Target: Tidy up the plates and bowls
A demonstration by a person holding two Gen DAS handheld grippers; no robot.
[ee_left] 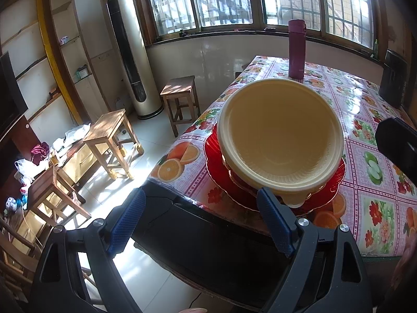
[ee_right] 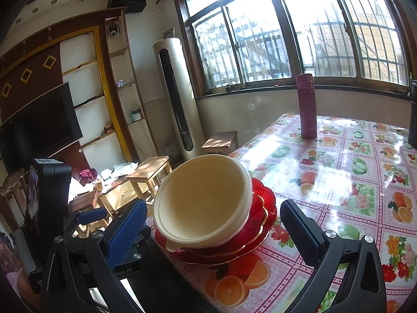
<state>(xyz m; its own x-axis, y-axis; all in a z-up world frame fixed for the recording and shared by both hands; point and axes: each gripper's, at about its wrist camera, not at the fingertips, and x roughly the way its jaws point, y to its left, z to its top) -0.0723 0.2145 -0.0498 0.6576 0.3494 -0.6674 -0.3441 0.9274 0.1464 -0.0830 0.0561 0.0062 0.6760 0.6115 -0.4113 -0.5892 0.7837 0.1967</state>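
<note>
A cream bowl (ee_left: 281, 140) sits tilted on a stack of red plates (ee_left: 221, 167) near the bench (ee_left: 365, 135) corner, well in front of the purple flask (ee_left: 296, 49). The left claw (ee_left: 200, 219) stands wide open, holding nothing; its right pad looks just short of the bowl's near lip, though contact is hard to judge. The right claw (ee_right: 211, 229) is also spread wide and empty, its fingers flanking the plates.

A tilted bowl (ee_right: 206, 198) sits on stacked plates (ee_right: 260, 224) near the table's (ee_right: 351, 182) near-left corner, with a flask (ee_right: 307, 105) standing well behind it and stools (ee_left: 179, 96), seemingly, on the floor left of the table.
</note>
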